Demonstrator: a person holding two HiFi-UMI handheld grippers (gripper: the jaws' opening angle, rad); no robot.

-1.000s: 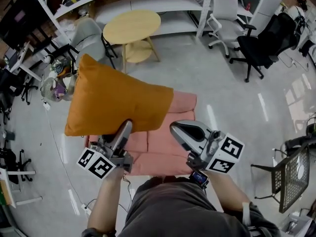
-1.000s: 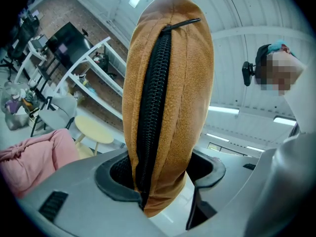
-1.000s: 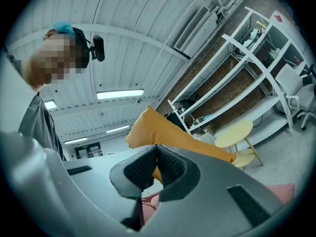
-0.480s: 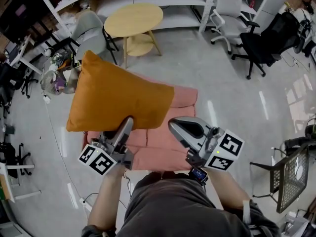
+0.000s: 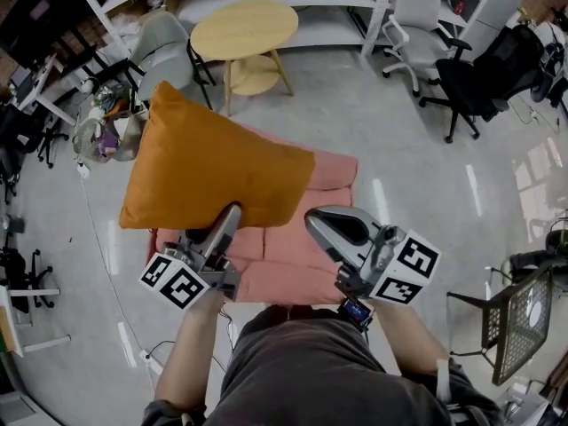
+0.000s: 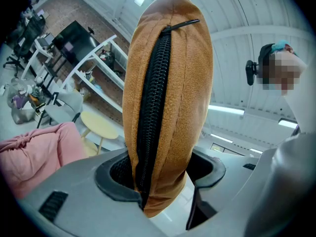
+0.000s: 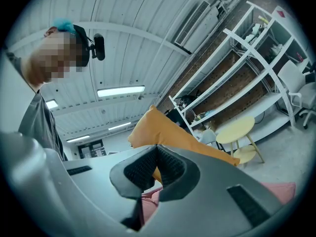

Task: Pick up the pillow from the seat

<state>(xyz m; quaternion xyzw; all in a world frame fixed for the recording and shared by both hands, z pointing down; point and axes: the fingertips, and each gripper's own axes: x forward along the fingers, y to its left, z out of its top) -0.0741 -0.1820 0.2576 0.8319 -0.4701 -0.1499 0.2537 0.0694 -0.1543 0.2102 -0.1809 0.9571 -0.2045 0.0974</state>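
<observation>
Left tool (image 5: pixel 229 217) pinches the orange pillow (image 5: pixel 213 171) at its zipper (image 6: pixel 153 98), above the pink seat (image 5: pixel 297 269); right tool (image 7: pixel 157 168) is pressed together.

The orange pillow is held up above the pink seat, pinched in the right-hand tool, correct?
Not quite: the left tool pinches it, not the right. The left gripper view shows the pillow clamped by its zippered edge between that tool's jaws, while the right tool is shut on nothing. The pillow is indeed held above the pink seat.
</observation>
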